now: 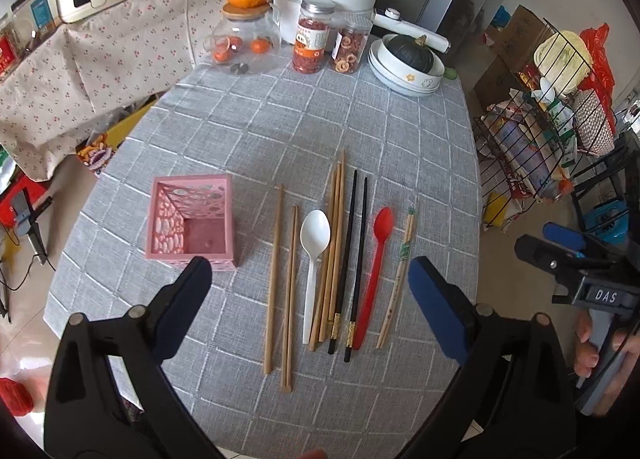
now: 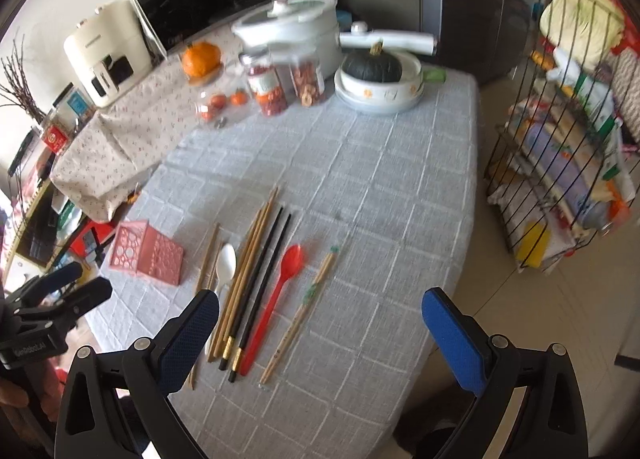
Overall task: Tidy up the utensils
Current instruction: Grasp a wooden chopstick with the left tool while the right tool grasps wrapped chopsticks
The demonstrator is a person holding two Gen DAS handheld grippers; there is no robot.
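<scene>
While both tongs hung spread and empty above the table's near edge, the left gripper [image 1: 310, 291] and right gripper [image 2: 320, 323] pinched nothing. Chopsticks [image 1: 336, 243] and two spoons [image 1: 314, 259] lay in a row mid-table, the pink holder [image 1: 192, 219] beside them toward the left edge.

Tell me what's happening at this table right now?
A person holds two grippers over a table with a grey cloth. The left gripper and right gripper are both open and empty. Wooden chopsticks, black chopsticks, a white spoon and a red spoon lie in a row beside an empty pink holder. Nothing is sorted yet.
</scene>
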